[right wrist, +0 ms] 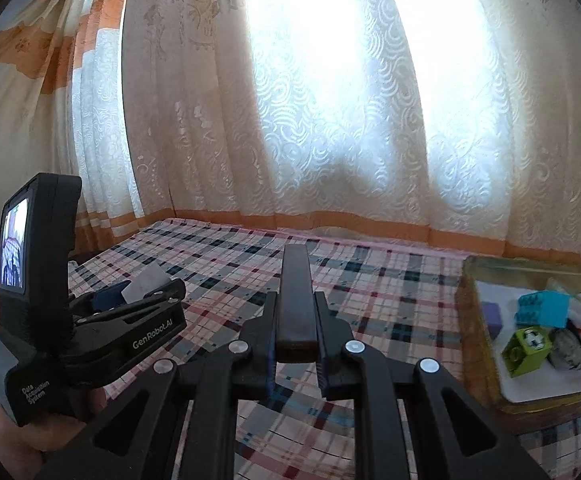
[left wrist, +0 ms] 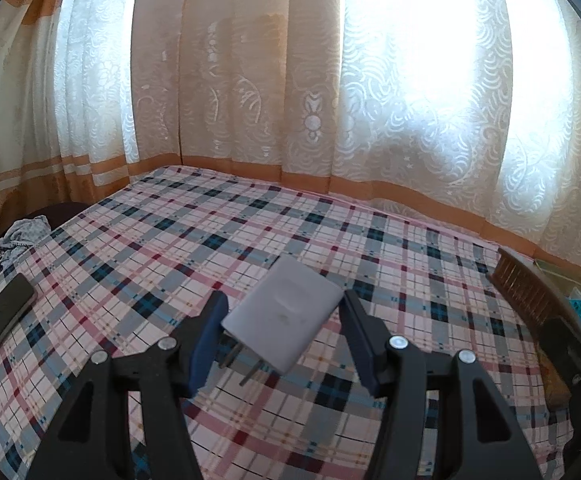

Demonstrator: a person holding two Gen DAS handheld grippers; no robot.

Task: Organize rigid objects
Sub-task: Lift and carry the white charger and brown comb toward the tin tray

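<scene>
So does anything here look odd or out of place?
Only slightly: the white charger sits askew between the left gripper fingers, prongs pointing down toward the checked bedsheet. The right gripper grips a dark comb squarely.

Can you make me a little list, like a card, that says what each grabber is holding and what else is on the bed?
left gripper: closed on the white charger, prongs pointing down toward the camera
right gripper: closed on the dark brown comb, seen end-on
surface: plaid bedsheet
tray: at the right, holding a green cube, a blue block, a purple block and other small items
phone: dark, lying flat at the left
background: lace curtains, bright window behind
</scene>
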